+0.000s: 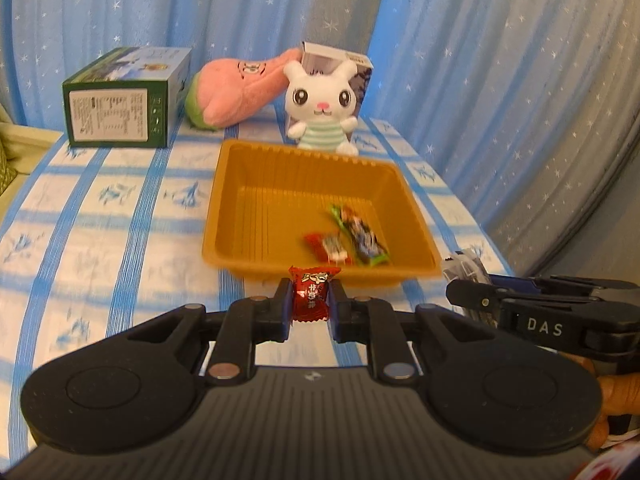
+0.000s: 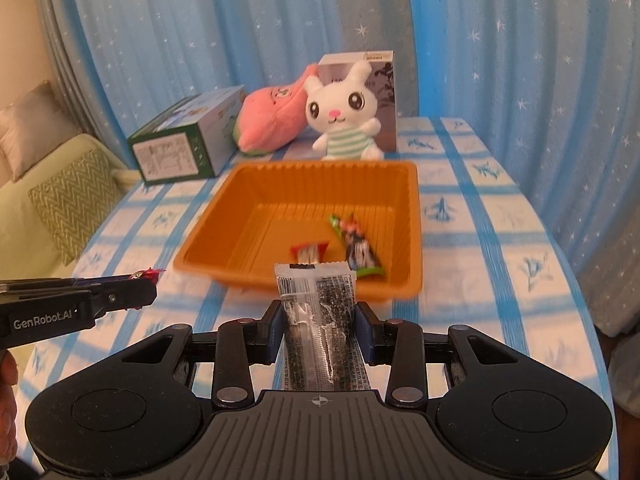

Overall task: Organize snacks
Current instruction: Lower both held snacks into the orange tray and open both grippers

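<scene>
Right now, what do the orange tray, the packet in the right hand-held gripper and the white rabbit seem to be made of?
Orange tray: probably thin moulded plastic, slightly glossy, with ribbed walls.
Packet clamped in the right hand-held gripper: seemingly clear plastic film, shiny and creased, with printed text and a barcode.
White rabbit: plush fabric, matte and fuzzy, with a striped cloth body.

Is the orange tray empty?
No. The tray holds two wrapped snacks: a red one and a green one.
</scene>
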A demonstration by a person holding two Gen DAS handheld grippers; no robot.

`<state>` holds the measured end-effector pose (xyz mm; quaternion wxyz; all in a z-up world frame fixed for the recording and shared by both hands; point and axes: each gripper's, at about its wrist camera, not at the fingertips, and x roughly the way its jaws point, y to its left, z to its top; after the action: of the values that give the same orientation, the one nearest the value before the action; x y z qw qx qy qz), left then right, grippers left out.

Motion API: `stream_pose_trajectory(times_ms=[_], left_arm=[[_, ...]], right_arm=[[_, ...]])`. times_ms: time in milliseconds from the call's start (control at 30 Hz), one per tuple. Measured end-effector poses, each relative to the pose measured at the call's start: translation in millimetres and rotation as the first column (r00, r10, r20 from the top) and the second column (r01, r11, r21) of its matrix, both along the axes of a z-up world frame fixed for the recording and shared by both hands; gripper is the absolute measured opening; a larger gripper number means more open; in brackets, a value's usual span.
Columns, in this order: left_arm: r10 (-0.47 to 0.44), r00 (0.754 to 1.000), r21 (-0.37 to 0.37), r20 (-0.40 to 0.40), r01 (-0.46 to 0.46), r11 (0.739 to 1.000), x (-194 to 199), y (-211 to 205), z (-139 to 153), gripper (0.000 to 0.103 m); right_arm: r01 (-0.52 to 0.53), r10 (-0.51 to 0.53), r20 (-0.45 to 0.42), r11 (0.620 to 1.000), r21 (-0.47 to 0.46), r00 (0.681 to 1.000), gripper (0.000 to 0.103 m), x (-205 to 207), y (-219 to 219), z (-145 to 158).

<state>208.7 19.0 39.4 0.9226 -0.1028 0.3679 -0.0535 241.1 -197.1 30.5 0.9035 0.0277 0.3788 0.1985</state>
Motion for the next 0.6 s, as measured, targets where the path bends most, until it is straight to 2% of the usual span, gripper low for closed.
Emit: stream_pose_trajectory(times_ms=[367, 600], left_arm=[[0.04, 0.999, -0.041, -0.024, -0.041, 0.998, 74, 12, -9, 0.016], [0.053, 0.998, -0.031, -0.042, -0.054, 0.998, 98, 15, -21, 0.017]], right_arm=[[0.005, -0.005, -0.018, 1.0, -0.014, 1.0, 0.038, 75, 15, -4], [0.026, -0.025, -0.039, 1.0, 0.009, 0.999, 0.038, 96, 16, -11]])
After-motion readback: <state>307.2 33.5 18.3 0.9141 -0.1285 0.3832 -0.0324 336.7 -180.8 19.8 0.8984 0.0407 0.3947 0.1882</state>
